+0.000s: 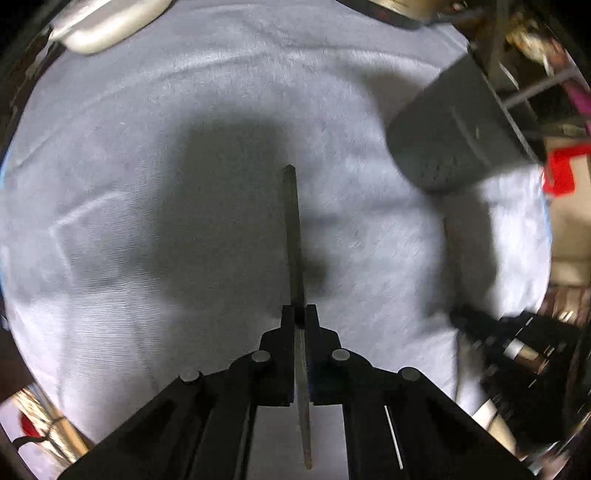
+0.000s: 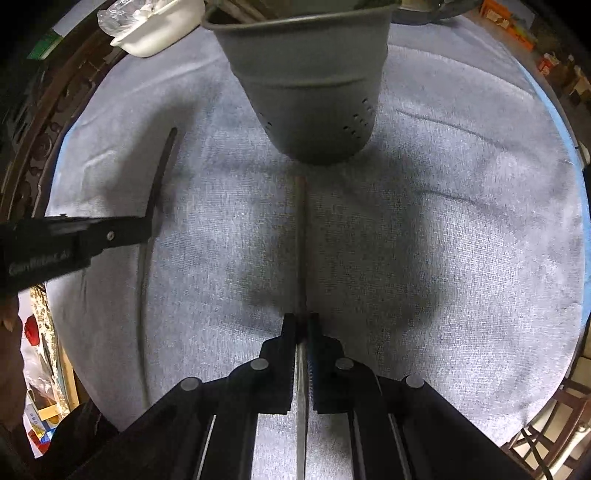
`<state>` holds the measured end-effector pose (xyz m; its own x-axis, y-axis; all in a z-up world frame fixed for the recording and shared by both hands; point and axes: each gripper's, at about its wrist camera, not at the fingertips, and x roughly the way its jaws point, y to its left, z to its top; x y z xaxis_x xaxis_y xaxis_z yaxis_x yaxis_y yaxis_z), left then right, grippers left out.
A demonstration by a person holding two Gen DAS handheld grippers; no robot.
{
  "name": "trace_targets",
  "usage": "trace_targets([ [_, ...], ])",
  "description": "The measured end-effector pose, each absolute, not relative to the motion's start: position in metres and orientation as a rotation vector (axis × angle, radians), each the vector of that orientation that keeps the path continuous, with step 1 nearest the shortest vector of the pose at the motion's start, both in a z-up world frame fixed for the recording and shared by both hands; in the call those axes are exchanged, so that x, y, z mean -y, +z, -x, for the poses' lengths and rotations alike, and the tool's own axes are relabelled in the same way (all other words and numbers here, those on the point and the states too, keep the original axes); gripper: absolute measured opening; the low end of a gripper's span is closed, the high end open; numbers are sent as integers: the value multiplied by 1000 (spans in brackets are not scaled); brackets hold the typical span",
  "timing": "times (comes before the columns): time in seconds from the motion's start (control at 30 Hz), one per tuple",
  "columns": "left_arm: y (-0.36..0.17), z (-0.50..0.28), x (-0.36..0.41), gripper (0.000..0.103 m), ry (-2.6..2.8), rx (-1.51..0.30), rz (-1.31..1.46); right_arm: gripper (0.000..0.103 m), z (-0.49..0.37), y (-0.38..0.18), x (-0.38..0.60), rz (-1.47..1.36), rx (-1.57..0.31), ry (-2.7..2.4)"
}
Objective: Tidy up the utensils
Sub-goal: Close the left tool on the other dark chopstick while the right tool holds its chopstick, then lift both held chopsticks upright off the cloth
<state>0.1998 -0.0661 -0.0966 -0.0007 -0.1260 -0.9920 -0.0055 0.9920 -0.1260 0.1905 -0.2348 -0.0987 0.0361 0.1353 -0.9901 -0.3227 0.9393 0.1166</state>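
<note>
Two grippers clamped tight over the grey towel point(image 2: 443, 240): left gripper point(image 1: 300, 314) pinching a flat metal utensil point(image 1: 293, 229), right gripper point(image 2: 302, 319) gripping a thin utensil handle point(image 2: 301, 236) below the grey perforated holder point(image 2: 310, 85), partial "GenRobot.ai" lettering on the left gripper's body.

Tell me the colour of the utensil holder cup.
Dark grey utensil holder cup, with small drainage holes near its base; clearest in the right wrist view.

The middle of the cloth-covered table point(image 2: 461, 258) is left bare, so free passage is offered there. The far edge is blocked by a grey perforated holder point(image 2: 314, 92), with a white dish point(image 2: 159, 33) beside it at the far left corner. The left side is occupied by the left gripper point(image 2: 147, 229) and the utensil point(image 2: 162, 162) clamped in it.
</note>
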Motion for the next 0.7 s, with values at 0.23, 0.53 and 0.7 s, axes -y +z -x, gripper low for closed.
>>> trace_targets([
  [0.23,-108,-199,64,9,-94,-1645,26,9,-190,-106,231,164,-1538,327],
  [0.53,-99,-194,62,6,-157,-1594,19,7,-197,-103,238,88,-1540,313],
  [0.7,-81,-199,41,5,-135,-1547,71,7,-195,-89,267,-12,-1506,273],
])
